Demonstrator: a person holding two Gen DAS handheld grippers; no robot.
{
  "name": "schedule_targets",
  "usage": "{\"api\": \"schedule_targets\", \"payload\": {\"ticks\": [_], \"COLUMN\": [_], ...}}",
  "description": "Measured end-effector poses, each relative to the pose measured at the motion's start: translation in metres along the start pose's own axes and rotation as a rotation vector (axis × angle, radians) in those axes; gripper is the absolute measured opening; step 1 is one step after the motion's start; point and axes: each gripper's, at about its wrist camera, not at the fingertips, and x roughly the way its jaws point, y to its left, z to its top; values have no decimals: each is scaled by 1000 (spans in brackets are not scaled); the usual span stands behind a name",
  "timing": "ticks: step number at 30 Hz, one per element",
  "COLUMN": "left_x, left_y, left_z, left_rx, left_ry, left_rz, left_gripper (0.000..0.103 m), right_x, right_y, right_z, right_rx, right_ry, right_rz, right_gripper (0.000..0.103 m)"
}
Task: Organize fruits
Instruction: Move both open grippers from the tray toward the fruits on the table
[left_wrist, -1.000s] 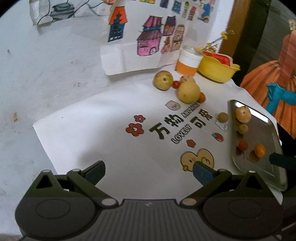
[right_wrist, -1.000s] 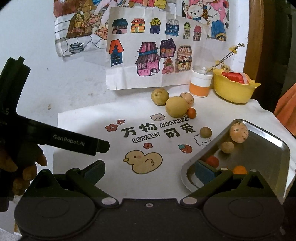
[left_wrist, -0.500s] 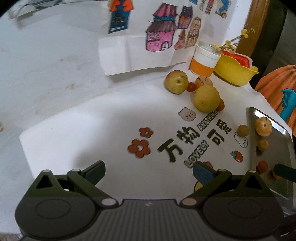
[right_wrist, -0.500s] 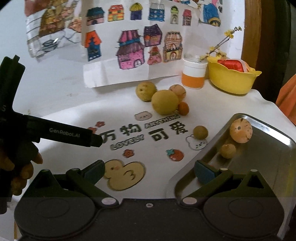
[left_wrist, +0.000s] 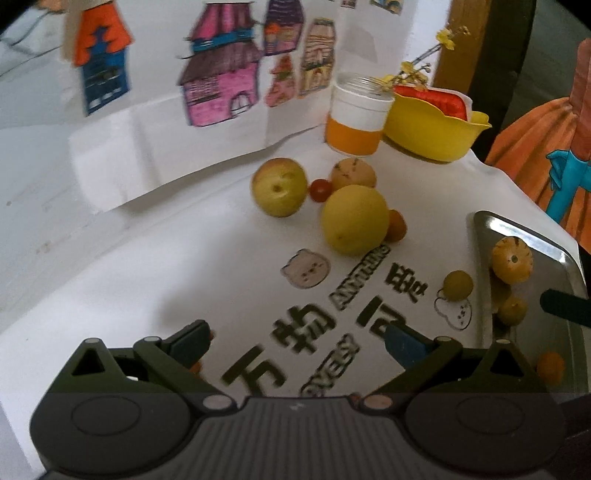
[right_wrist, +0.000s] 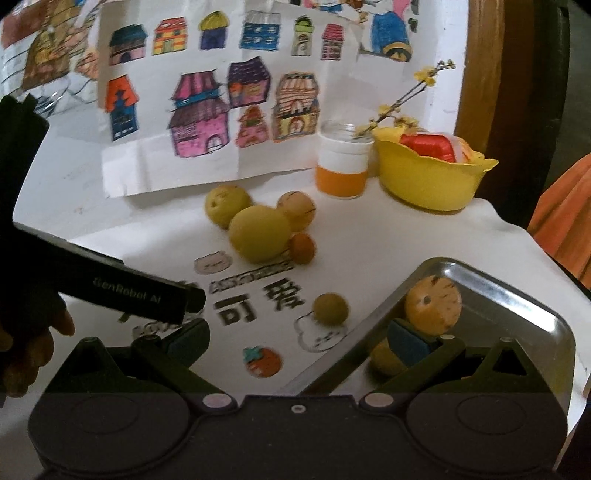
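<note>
1. Two grippers hang low over the printed mat (left_wrist: 155, 258), each with its fingers spread wide and holding nothing: the left gripper (left_wrist: 295, 343) above the black lettering, the right gripper (right_wrist: 299, 336) straddling the near corner of the metal tray (right_wrist: 517, 295).
2. Some fruit is already in the tray: an orange streaked fruit (right_wrist: 433, 304), and a small yellow one (right_wrist: 384, 356) partly behind the right gripper's fingers. The left view shows another small orange piece there.
3. The step in hand looks like reaching for the next loose fruit. Nearest is a small olive-yellow ball (right_wrist: 330, 308) just beside the tray's rim, between the two grippers.
4. Further back sits a cluster: a big yellow fruit (left_wrist: 354, 219) touching a small orange fruit (left_wrist: 397, 225), with a yellow-green fruit (left_wrist: 279, 186), a red cherry tomato (left_wrist: 320, 190) and a tan fruit (left_wrist: 352, 173) behind.
5. The next move calls for closing gently around one round piece without nudging its neighbours; packed fruit may roll.
6. At the back stand an orange-and-white jar (left_wrist: 356, 118) and a yellow bowl (left_wrist: 428, 133), both clear of the path.
</note>
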Motion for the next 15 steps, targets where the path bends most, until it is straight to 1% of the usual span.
{"api": "schedule_targets", "payload": {"ticks": [7,13,15], "left_x": [17,33,37], "left_y": [-11,-16,-18], "left_z": [15,26,30], "left_rx": [11,10,8], "left_ry": [0,-15,-19], "left_rz": [-12,-22,-27], "left_gripper": [102,102,102], "right_x": [17,31,35], "right_y": [-16,-19,-19], "right_z": [6,8,9], "right_rx": [-15,-46,-52], "right_ry": [0,1,2], "right_rz": [5,27,32], "right_gripper": [102,102,100]}}
